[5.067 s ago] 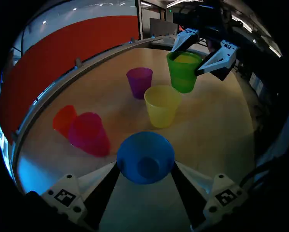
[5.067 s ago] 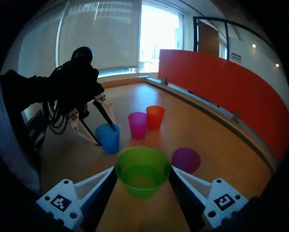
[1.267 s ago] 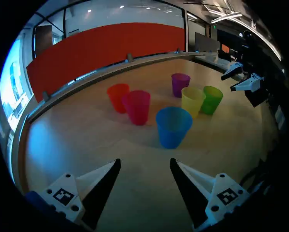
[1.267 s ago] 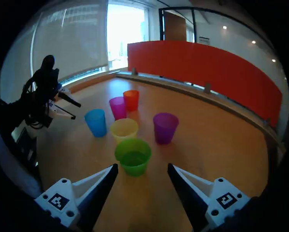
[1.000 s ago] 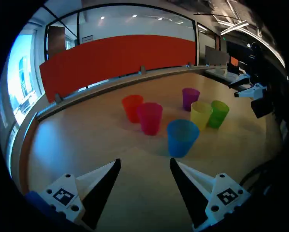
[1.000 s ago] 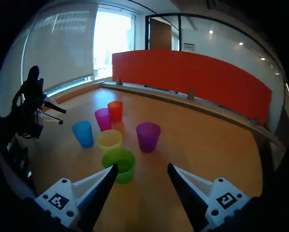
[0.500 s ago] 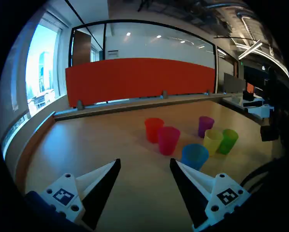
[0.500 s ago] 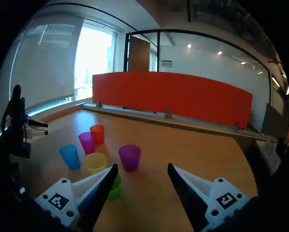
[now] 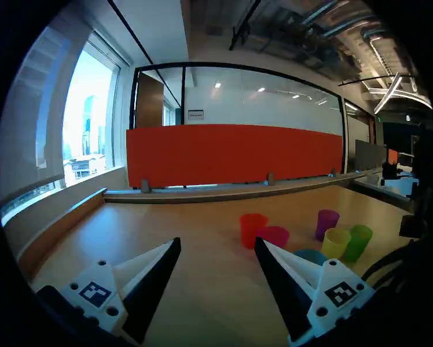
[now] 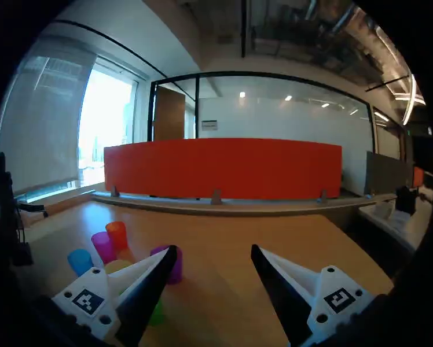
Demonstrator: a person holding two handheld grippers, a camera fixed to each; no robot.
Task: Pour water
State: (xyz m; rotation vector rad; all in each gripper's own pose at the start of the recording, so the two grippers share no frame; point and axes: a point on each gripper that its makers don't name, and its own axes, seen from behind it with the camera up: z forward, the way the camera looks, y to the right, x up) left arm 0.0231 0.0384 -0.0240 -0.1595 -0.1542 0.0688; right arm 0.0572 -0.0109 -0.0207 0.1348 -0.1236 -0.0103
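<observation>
Looking out over the broad light wooden tabletop [image 9: 158,231], coloured plastic cups [image 9: 336,243] clustered low, well off-axis. Left gripper [image 9: 216,243], right gripper [image 10: 213,248]: spread wide, empty. Cup contents too small to tell; could knock one over, spilling, if brought down blind.

We identify an office; a glass partition [image 9: 263,95] stands behind a red desk divider [image 9: 234,153] on a wooden table [image 9: 176,222]; ceiling ducts [image 9: 309,23] run exposed (city towers [image 9: 88,130] show outside).
</observation>
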